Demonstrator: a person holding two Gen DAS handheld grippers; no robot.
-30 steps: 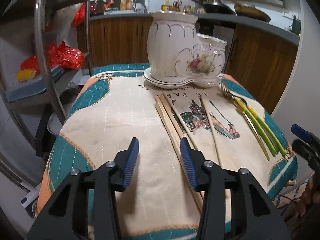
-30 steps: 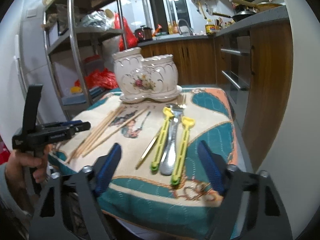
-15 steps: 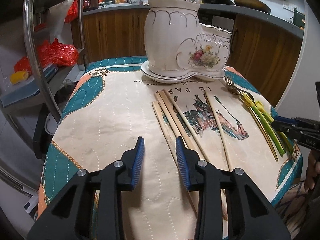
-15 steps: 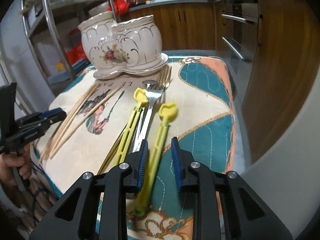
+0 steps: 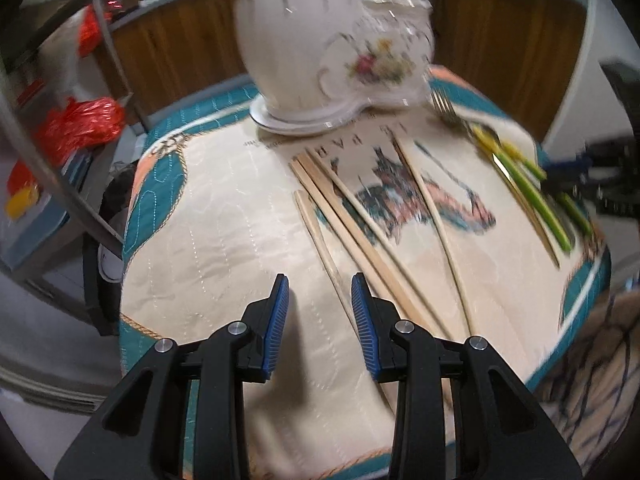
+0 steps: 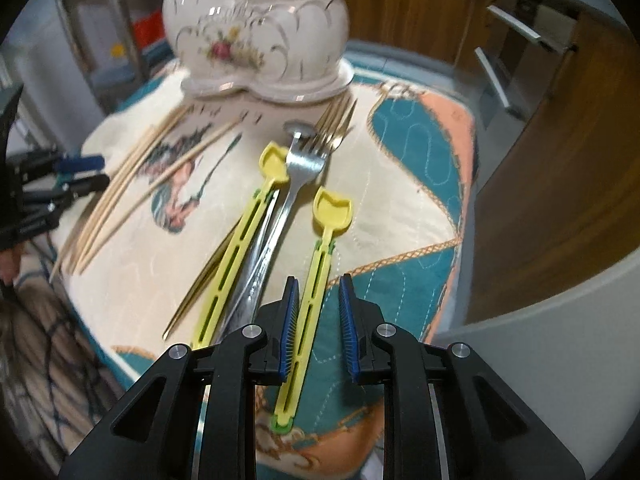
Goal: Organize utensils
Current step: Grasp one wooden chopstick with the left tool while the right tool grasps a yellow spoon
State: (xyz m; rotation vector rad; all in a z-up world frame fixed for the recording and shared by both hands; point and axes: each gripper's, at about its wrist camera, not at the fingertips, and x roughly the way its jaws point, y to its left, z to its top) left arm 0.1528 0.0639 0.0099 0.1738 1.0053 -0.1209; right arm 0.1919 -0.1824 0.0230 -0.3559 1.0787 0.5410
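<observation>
The right gripper [image 6: 316, 320] had come forward from the near edge of the table and narrowed its jaws around the handle of the right-hand yellow spoon [image 6: 316, 280], which a second before lay well ahead of wide-open jaws. The left blue pad seemed to touch the handle while a gap remained at the right pad, so the spoon was between the jaws but, as far as I could judge, not yet clamped; it still lay flat on the quilted tablecloth [image 6: 412, 168], in front of the ceramic utensil holder [image 6: 256, 36]. The other yellow spoon [image 6: 244, 240] and the steel fork [image 6: 288, 200] lay just left of it, also in front of the holder.

The left gripper [image 5: 320, 320] had also narrowed a little and moved closer to the holder; its jaws stood apart and empty above the cloth, with the nearest of the wooden chopsticks [image 5: 360, 232] passing close by its right pad. This view was blurred, so contact there was uncertain.

For the task this meant that the first pick was prepared: the spoon would probably be gripped, lifted and dropped into the holder.
</observation>
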